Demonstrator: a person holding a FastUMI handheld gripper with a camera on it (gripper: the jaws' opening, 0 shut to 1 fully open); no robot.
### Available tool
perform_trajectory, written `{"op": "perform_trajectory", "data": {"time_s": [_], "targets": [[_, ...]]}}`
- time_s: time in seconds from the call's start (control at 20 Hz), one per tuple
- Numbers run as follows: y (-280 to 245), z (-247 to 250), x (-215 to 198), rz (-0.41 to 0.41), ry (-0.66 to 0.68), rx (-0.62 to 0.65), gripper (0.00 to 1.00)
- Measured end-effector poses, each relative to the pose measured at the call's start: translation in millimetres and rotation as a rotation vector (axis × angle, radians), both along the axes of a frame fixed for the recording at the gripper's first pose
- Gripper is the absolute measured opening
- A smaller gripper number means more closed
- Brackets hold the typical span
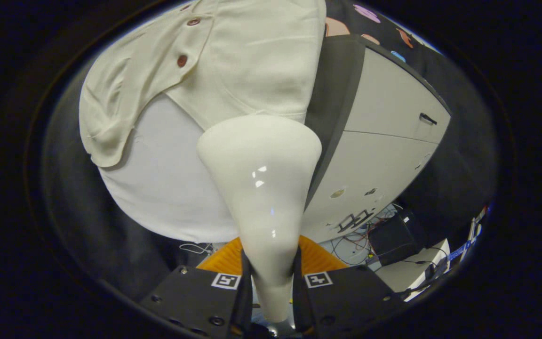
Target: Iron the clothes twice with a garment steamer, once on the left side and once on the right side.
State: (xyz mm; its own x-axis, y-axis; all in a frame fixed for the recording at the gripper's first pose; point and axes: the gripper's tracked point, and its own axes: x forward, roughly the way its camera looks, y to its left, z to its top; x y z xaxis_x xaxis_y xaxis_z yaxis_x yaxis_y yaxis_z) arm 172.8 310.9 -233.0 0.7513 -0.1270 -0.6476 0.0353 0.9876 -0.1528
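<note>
Steamer (pixel 261 188) is clamped between the tongs (pixel 271 282), both fingers pressed against its narrow neck, one on each side, and the glossy body is seen widening forward into a broad head. That head is set against the lower hem of the cream garment (pixel 233 66), which hangs just beyond, with dark red buttons (pixel 182 60) running up its placket to the left of the head. Under the cream cloth a paler layer (pixel 167 183) is draped, rounded out as if over a form. To the right of the garment a grey cabinet (pixel 384 141) with a dark handle is found, and below it loose cables (pixel 360 240) are spread on the floor. An orange ribbed piece (pixel 318 256) is glimpsed just behind the fingers. As a judgement: the shell looks hard, smooth and slippery, so the hold is best kept at the waist where it tapers; the fabric looks light and soft and is likely to shift or fold if pressed hard.
</note>
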Motion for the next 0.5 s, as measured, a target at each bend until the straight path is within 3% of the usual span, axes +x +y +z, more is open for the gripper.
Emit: {"op": "perform_trajectory", "data": {"time_s": [0.5], "targets": [[-7.7, 126.7, -91.0, 0.139, -0.239, 0.034, 0.35]]}}
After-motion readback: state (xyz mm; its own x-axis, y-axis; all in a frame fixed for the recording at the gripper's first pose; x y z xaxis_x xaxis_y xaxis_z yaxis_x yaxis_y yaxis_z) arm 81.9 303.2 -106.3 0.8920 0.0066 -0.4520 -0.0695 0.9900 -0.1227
